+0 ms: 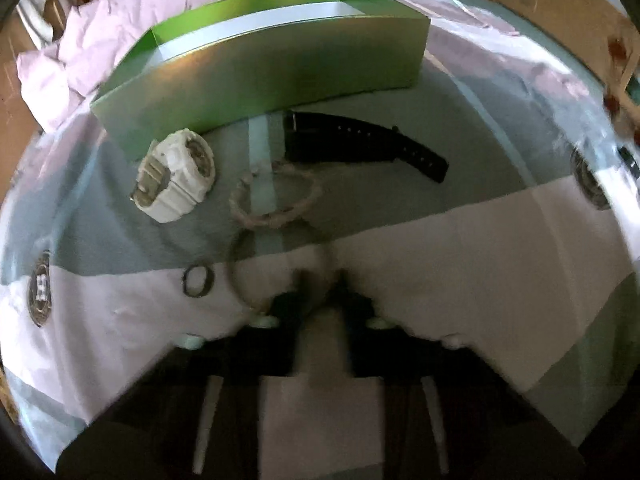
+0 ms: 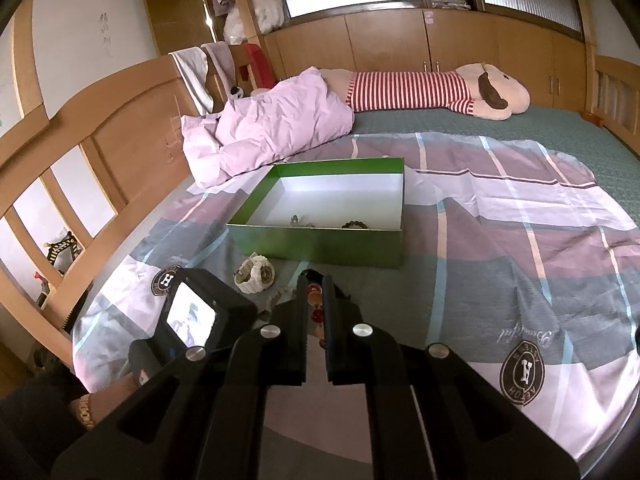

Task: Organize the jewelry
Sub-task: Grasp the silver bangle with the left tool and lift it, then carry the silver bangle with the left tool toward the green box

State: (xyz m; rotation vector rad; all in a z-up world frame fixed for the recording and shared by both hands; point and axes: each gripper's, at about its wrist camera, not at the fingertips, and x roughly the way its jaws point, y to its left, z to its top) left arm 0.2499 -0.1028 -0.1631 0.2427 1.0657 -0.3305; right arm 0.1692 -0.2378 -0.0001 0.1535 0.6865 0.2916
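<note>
Left tool pinching a thin bangle; right tool holding beads, both short of the green box.

From the left: the white watch (image 1: 174, 176) lay by the box (image 1: 256, 80). The left gripper (image 1: 320, 280) was clenched on the thin bangle (image 1: 240, 256), seemingly only at its rim, so a slow lift would suit. The right gripper (image 2: 314, 296) stood clamped on a beaded bracelet (image 2: 315, 300).

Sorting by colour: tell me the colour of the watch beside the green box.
The watch is white; left wrist view shows it best.
</note>
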